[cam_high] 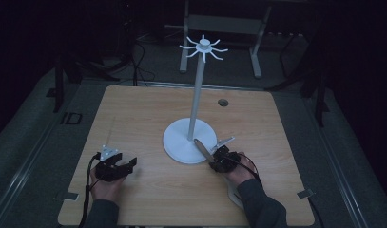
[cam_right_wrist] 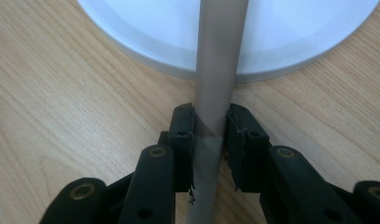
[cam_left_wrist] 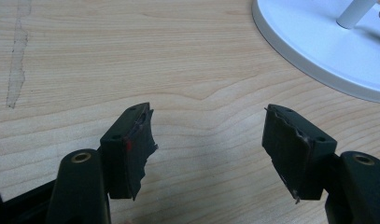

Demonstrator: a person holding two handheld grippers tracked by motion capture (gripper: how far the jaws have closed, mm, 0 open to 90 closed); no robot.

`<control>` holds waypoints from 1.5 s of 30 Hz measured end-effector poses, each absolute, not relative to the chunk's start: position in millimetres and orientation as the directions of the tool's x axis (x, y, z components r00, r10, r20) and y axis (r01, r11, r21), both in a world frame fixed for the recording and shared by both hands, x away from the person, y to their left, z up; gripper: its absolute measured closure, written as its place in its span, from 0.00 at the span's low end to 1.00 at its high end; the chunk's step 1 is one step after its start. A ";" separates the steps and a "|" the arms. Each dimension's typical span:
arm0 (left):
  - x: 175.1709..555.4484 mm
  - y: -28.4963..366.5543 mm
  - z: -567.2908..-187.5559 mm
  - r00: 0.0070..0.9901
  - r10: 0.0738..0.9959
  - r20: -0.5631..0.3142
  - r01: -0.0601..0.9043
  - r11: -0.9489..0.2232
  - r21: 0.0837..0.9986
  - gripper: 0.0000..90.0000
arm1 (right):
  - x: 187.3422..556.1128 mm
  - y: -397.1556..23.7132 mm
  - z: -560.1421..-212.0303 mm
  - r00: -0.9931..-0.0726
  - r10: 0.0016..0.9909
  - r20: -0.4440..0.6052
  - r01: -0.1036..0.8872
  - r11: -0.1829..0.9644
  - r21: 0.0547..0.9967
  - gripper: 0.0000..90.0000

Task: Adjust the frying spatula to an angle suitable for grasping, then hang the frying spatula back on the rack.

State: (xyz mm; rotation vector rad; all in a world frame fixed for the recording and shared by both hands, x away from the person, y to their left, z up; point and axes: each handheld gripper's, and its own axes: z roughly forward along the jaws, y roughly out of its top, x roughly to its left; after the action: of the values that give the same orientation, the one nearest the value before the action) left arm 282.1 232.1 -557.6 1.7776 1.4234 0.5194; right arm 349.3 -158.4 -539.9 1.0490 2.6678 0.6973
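- Right gripper: its two black jaws pinch a slim grey-brown rod, pads pressed on either side of the shaft near its lower end.
- Rod: in the high view it slants up and away from the right gripper, its free end lying over the near rim of the round white base of the white hook stand.
- Long axis: the rod runs straight out between the jaws, pointing toward the stand's upright white pole, which rises just beyond its tip.
- Left gripper: jaws spread wide with nothing between them, low over the light wooden table, well to the left of the base.
- Judgement: the right hand is far nearer the stand, so the coming move probably falls to it.
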 end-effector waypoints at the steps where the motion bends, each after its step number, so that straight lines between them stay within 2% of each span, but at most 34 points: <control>1: 282.1 232.2 -557.6 0.288 0.945 -0.153 0.625 -0.064 0.778 0.37 | 350.4 -157.4 -540.1 -0.728 0.685 -0.007 0.594 0.637 0.492 0.79; 8: 282.2 232.1 -557.9 0.289 0.945 -0.154 0.625 -0.064 0.778 0.37 | 352.6 -150.8 -538.1 -0.711 0.703 -0.021 0.617 0.637 0.462 0.82; 20: 284.9 230.2 -558.7 0.295 0.943 -0.152 0.627 -0.071 0.776 0.37 | 352.8 -152.9 -538.2 -0.709 0.705 -0.012 0.618 0.630 0.471 0.83; 40: 284.7 230.0 -558.1 0.296 0.943 -0.151 0.625 -0.072 0.777 0.37 | 334.1 -167.1 -520.1 -0.702 0.712 -0.030 0.560 0.576 0.596 0.83; 45: 284.3 230.0 -557.9 0.293 0.944 -0.152 0.625 -0.068 0.778 0.37 | 328.7 -174.7 -510.3 -0.697 0.716 -0.038 0.527 0.547 0.651 0.83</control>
State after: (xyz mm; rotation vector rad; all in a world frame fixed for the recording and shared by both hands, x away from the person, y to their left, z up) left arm 284.3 230.0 -557.9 1.7822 1.4185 0.5172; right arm 328.7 -174.7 -510.3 1.0298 2.4865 0.8980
